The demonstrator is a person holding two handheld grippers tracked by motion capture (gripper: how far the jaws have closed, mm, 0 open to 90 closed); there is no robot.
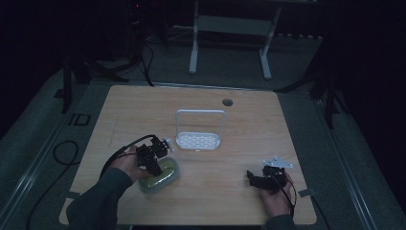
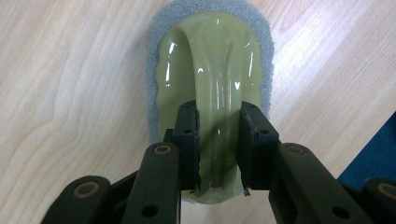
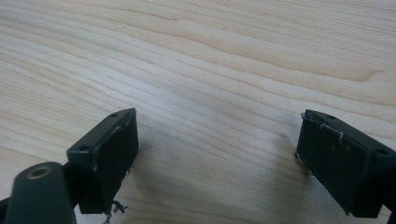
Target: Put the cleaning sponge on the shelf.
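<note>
Two grippers over a pale wood-grain table [image 1: 239, 191] in a dark room; no legible writing. Left gripper [image 2: 218, 140] is clamped on the glossy olive-green plastic handle of a grey-foam scrubbing pad [image 2: 210, 79], at the table's near-left, near a white perforated plastic rack with a wire hoop [image 1: 198, 140]. Right gripper [image 3: 217, 163] has its jaws wide apart, holding nothing. The left gripper view shows the pad's grey foam rim.

Nothing readable anywhere here, tbh. No labels, brand names, numbers or signs on anything on the table, and the high view is too dark and small to make out any lettering on the gear behind it.
</note>
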